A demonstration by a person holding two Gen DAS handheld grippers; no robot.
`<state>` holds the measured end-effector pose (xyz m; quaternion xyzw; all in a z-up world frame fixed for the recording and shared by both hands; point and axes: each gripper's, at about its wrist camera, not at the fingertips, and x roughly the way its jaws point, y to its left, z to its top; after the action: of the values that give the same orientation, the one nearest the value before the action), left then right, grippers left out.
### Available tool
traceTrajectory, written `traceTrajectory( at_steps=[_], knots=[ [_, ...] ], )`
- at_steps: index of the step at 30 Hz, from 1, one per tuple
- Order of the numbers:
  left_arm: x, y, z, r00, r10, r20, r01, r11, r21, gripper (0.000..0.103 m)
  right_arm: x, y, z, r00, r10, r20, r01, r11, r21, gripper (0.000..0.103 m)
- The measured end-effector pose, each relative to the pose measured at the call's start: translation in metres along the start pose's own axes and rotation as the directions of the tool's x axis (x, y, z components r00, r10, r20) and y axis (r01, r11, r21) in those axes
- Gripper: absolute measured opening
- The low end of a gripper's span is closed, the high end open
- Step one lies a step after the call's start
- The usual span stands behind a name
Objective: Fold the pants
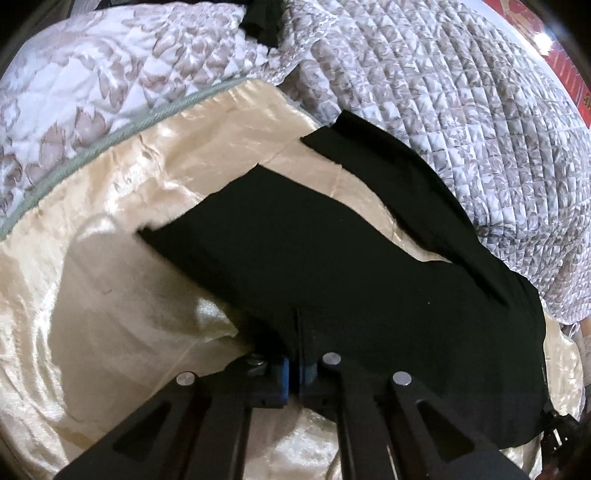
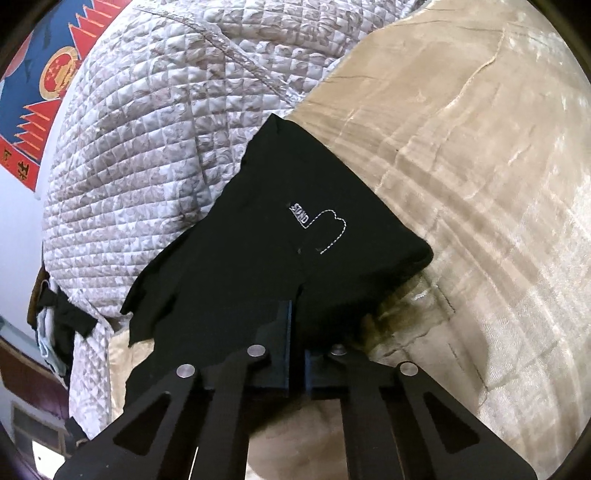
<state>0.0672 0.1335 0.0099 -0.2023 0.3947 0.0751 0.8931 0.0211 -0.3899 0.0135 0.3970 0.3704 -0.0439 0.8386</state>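
Note:
Black pants lie spread on a cream satin sheet, both legs reaching away toward the upper left. My left gripper is shut on the near edge of the pants, blue pads pinching the cloth. In the right wrist view the same black pants show a small white stitched logo. There my right gripper is shut on the pants' near edge, the fabric pinched between its pads and lifted slightly off the sheet.
A quilted floral bedspread is bunched behind the pants and also shows at upper left. Another dark garment lies at the top. A red and blue wall hanging and a wooden bed edge lie at the left.

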Motion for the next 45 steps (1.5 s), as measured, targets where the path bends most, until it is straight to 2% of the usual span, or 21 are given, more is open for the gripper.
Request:
traceTrajectory(
  at_steps=[7, 12, 16, 20, 24, 27, 29, 34, 37, 41, 43, 45],
  knots=[
    [-0.032, 0.004, -0.002, 0.999, -0.025, 0.023, 0.025, 1.0, 0.008, 0.004, -0.022, 0.009, 0.0, 0.999, 0.032, -0.013, -0.032, 0.999, -0.001, 0.002],
    [-0.061, 0.018, -0.015, 0.999, -0.035, 0.024, 0.035, 0.999, 0.009, 0.004, -0.055, 0.013, -0.008, 0.997, 0.067, -0.025, -0.067, 0.998, -0.006, 0.002],
    [-0.076, 0.032, -0.032, 1.0, -0.02, 0.016, 0.019, 1.0, 0.014, 0.004, -0.077, 0.004, -0.025, 0.997, 0.046, -0.053, -0.047, 0.999, -0.018, 0.002],
    [-0.077, 0.042, -0.046, 1.0, -0.006, -0.014, 0.006, 1.0, 0.007, 0.004, -0.08, -0.013, -0.041, 0.996, 0.009, -0.088, -0.01, 1.0, -0.004, 0.002],
    [-0.084, 0.044, -0.053, 1.0, -0.006, -0.003, 0.006, 1.0, 0.025, 0.004, -0.086, -0.018, -0.05, 0.996, 0.002, -0.084, -0.002, 1.0, 0.002, 0.002],
    [-0.074, 0.045, -0.055, 0.999, 0.018, -0.032, -0.017, 0.999, 0.037, 0.004, -0.085, -0.018, -0.052, 0.996, -0.034, -0.085, 0.031, 0.999, -0.036, 0.001],
    [-0.071, 0.048, -0.057, 0.999, 0.023, -0.046, -0.022, 0.999, 0.025, 0.004, -0.078, -0.028, -0.055, 0.992, -0.05, -0.112, 0.05, 0.999, -0.007, 0.002],
    [-0.078, 0.045, -0.057, 0.999, 0.035, -0.026, -0.034, 0.999, 0.031, 0.004, -0.081, -0.032, -0.059, 0.992, -0.048, -0.114, 0.046, 0.999, -0.012, 0.002],
    [-0.085, 0.045, -0.058, 0.999, 0.033, 0.002, -0.033, 0.999, 0.035, 0.004, -0.087, -0.028, -0.059, 0.995, -0.053, -0.084, 0.051, 0.998, -0.031, 0.002],
    [-0.081, 0.047, -0.058, 0.999, 0.033, -0.021, -0.032, 0.999, 0.03, 0.005, -0.082, -0.033, -0.06, 0.993, -0.068, -0.101, 0.066, 0.998, -0.024, 0.002],
    [-0.083, 0.054, -0.058, 0.998, 0.06, -0.029, -0.06, 0.998, 0.003, 0.01, -0.081, -0.035, -0.06, 0.991, -0.069, -0.113, 0.067, 0.998, -0.015, 0.002],
    [-0.092, 0.062, -0.057, 0.995, 0.095, -0.015, -0.095, 0.995, -0.032, 0.01, -0.086, -0.035, -0.058, 0.99, -0.071, -0.122, 0.072, 0.997, 0.002, 0.011]
  ],
)
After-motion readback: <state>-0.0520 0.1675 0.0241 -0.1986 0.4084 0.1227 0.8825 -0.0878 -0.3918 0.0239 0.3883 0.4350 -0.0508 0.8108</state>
